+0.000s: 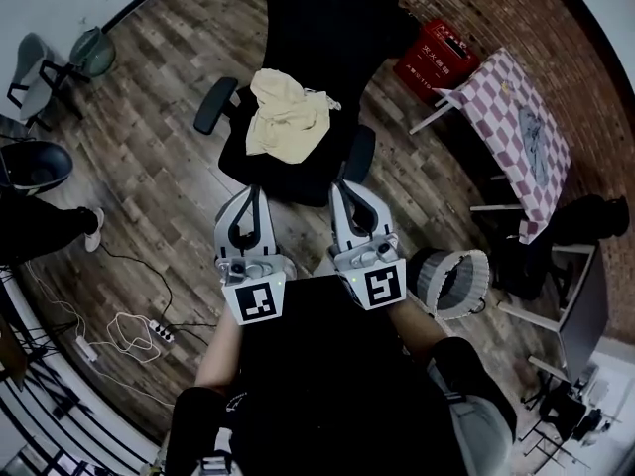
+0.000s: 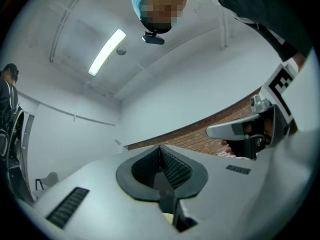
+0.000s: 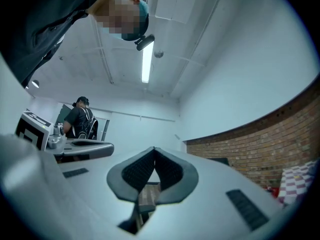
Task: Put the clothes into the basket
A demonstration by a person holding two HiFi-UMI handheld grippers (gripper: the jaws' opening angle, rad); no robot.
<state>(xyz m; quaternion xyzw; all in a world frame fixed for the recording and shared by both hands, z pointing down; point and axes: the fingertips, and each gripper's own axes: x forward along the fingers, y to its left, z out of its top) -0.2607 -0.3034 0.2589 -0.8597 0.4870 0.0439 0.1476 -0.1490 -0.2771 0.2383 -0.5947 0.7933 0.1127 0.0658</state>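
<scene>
A cream garment (image 1: 288,117) lies crumpled on the seat of a black office chair (image 1: 327,28). My left gripper (image 1: 251,194) and right gripper (image 1: 346,188) are held side by side just short of the chair's near edge, both pointing toward it and apart from the garment. The left gripper (image 2: 160,148) has its jaws shut with nothing between the pads. My right gripper (image 3: 154,150) is shut and empty too. A white, round laundry basket (image 1: 478,266) stands on the floor to the right of the right gripper.
A red crate (image 1: 437,56) and a table with a checked cloth (image 1: 501,107) stand at the right, by the brick wall. A power strip (image 1: 159,333) and cables lie on the wooden floor at the left. Another person (image 3: 82,119) stands far off.
</scene>
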